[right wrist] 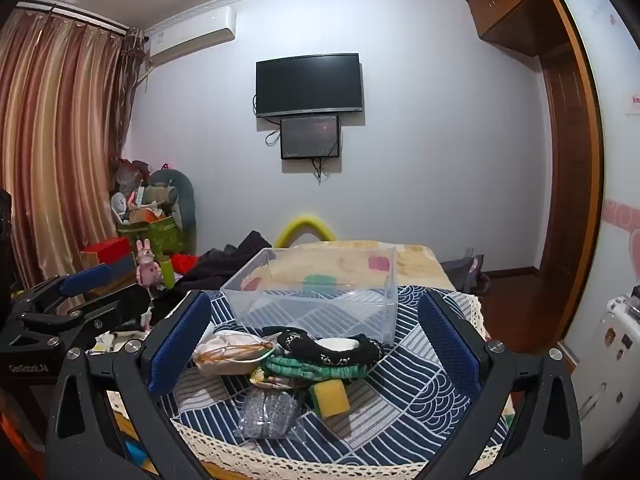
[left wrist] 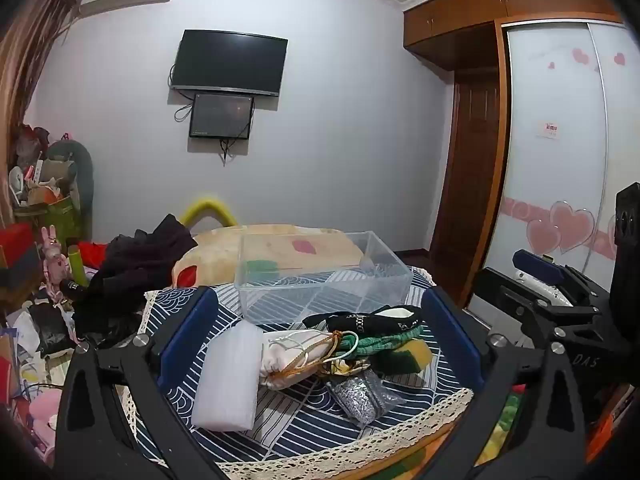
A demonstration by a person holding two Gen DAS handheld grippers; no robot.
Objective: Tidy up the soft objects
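Note:
A pile of soft things lies on the blue patterned cloth point(left wrist: 304, 420): a white foam block point(left wrist: 230, 376), a cream drawstring pouch point(left wrist: 298, 354), a black sock point(left wrist: 376, 320), a green knit cloth point(left wrist: 384, 342), a yellow-green sponge point(left wrist: 412, 356) and a silver mesh bag point(left wrist: 360, 398). A clear plastic box point(left wrist: 324, 276) stands empty behind the pile. My left gripper point(left wrist: 320, 332) is open, its jaws wide on either side of the pile. My right gripper point(right wrist: 316, 344) is open too, above the pouch point(right wrist: 228, 350), sock point(right wrist: 332, 346), sponge point(right wrist: 330, 396) and mesh bag point(right wrist: 268, 412). The box point(right wrist: 316, 292) is beyond.
The table's lace edge point(left wrist: 320, 452) is close to me. A bed with a beige blanket point(left wrist: 280, 244) and dark clothes point(left wrist: 136, 264) lies behind. Clutter and boxes fill the left corner point(right wrist: 152, 216). A wardrobe point(left wrist: 560, 140) stands at right.

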